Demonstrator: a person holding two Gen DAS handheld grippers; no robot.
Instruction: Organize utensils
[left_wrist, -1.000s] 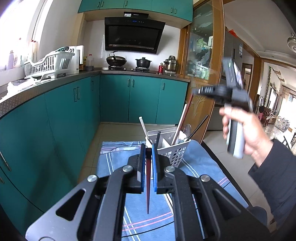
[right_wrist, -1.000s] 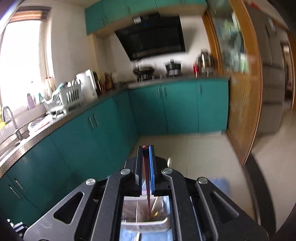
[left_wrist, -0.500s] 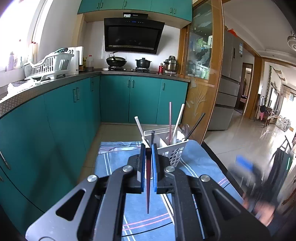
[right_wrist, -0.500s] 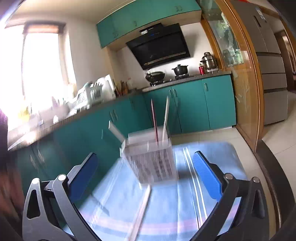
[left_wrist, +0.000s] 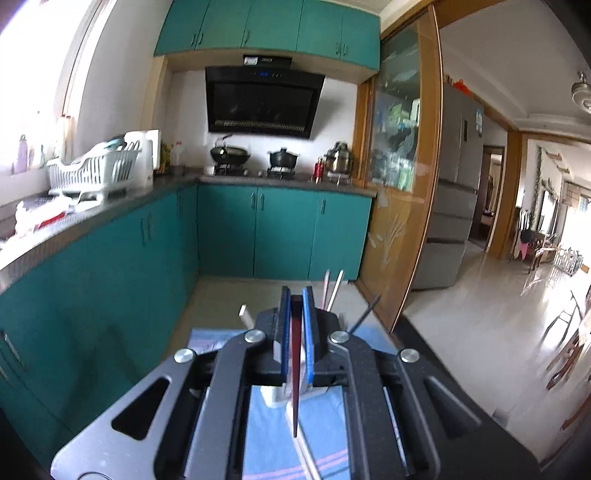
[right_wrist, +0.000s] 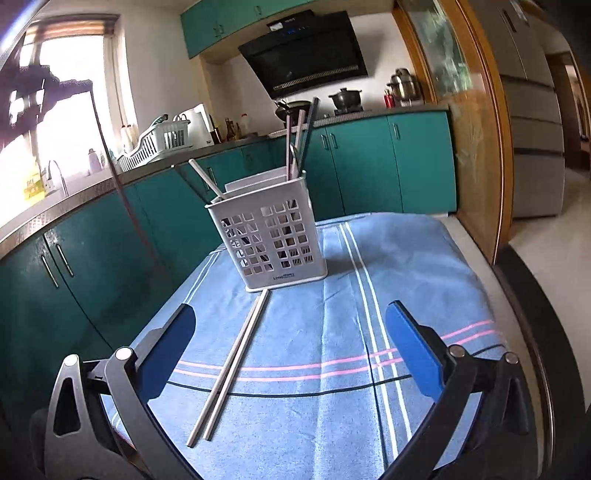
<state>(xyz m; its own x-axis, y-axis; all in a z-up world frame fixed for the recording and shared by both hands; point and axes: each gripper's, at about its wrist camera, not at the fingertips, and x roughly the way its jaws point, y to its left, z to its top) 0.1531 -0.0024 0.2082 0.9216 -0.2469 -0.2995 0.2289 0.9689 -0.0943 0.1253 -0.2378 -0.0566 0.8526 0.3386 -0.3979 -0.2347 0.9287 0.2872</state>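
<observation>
A white perforated utensil holder (right_wrist: 271, 245) stands on a blue striped cloth (right_wrist: 388, 295) and holds several chopsticks. A pair of silver chopsticks (right_wrist: 232, 363) lies on the cloth in front of it. My right gripper (right_wrist: 291, 350) is open and empty, low over the cloth, near the pair's front ends. My left gripper (left_wrist: 296, 295) is shut on a dark red chopstick (left_wrist: 295, 373), held high above the holder, which it mostly hides. In the right wrist view the left gripper (right_wrist: 27, 96) shows at upper left with the red chopstick (right_wrist: 125, 199) hanging down.
Teal kitchen cabinets (left_wrist: 147, 240) run along the left and back with a dish rack (left_wrist: 92, 173) and stove pots on the counter. A wooden glass door frame (right_wrist: 480, 129) stands to the right of the table. The table's dark edge (right_wrist: 532, 314) is at right.
My right gripper has let go of its red chopstick into the holder, opened, and dropped low over the cloth. My left gripper has risen and moved over the holder with its chopstick.
</observation>
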